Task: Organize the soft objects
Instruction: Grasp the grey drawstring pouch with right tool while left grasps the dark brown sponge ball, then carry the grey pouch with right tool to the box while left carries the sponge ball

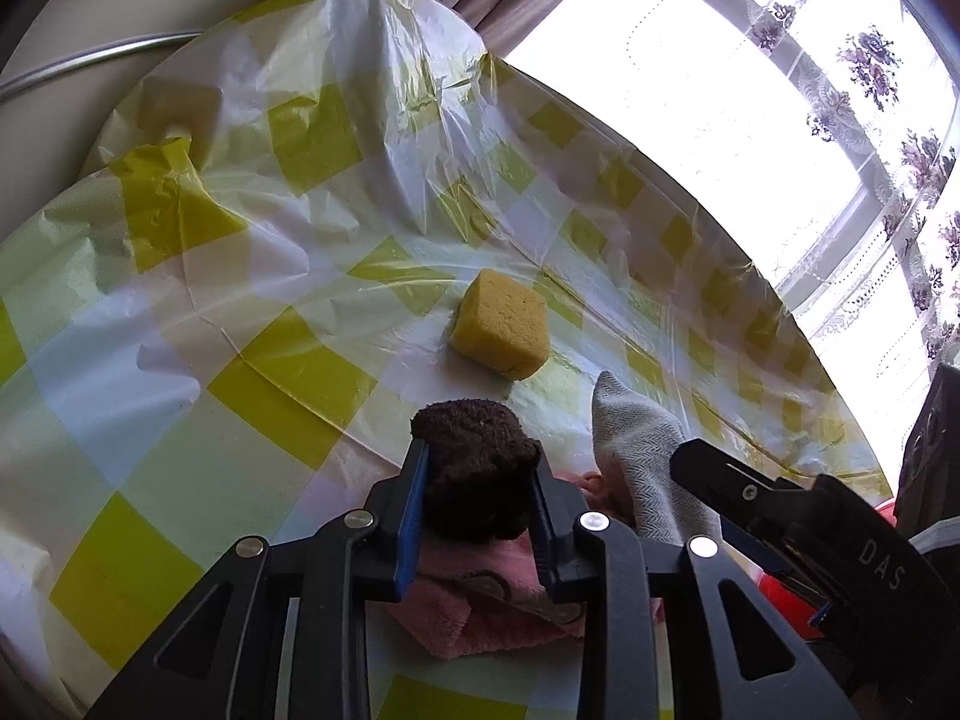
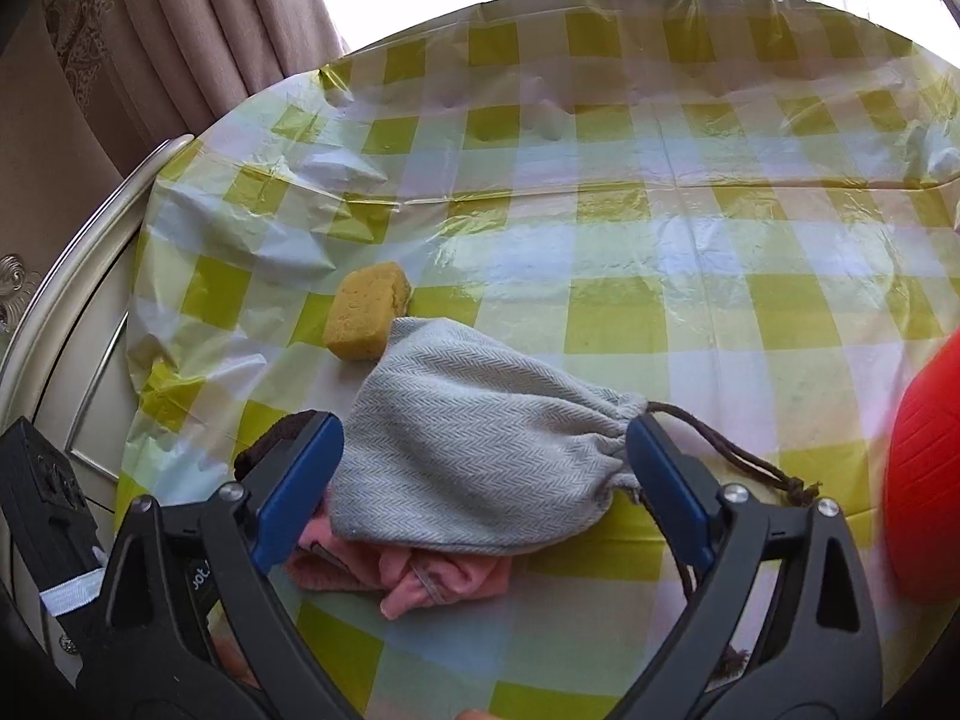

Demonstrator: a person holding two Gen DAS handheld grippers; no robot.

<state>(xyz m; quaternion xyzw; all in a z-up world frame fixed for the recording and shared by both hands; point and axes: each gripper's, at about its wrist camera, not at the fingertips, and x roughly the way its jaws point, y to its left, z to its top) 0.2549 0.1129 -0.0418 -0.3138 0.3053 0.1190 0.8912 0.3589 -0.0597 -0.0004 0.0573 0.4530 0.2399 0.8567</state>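
Note:
My left gripper (image 1: 477, 468) is shut on a dark brown fuzzy cloth (image 1: 474, 462) and holds it over a pink towel (image 1: 480, 600). A grey herringbone drawstring pouch (image 2: 474, 456) lies on the pink towel (image 2: 420, 576); the pouch also shows in the left wrist view (image 1: 642, 456). My right gripper (image 2: 483, 468) is open, its jaws on either side of the pouch. A yellow sponge (image 1: 501, 324) sits on the checked tablecloth just beyond; it also shows in the right wrist view (image 2: 366, 315).
A yellow and white checked plastic cloth (image 2: 630, 240) covers the table. A red object (image 2: 927, 480) is at the right edge. Curtains (image 2: 198, 30) and a bright window are behind. A cream chair back (image 1: 90, 30) stands at the far left.

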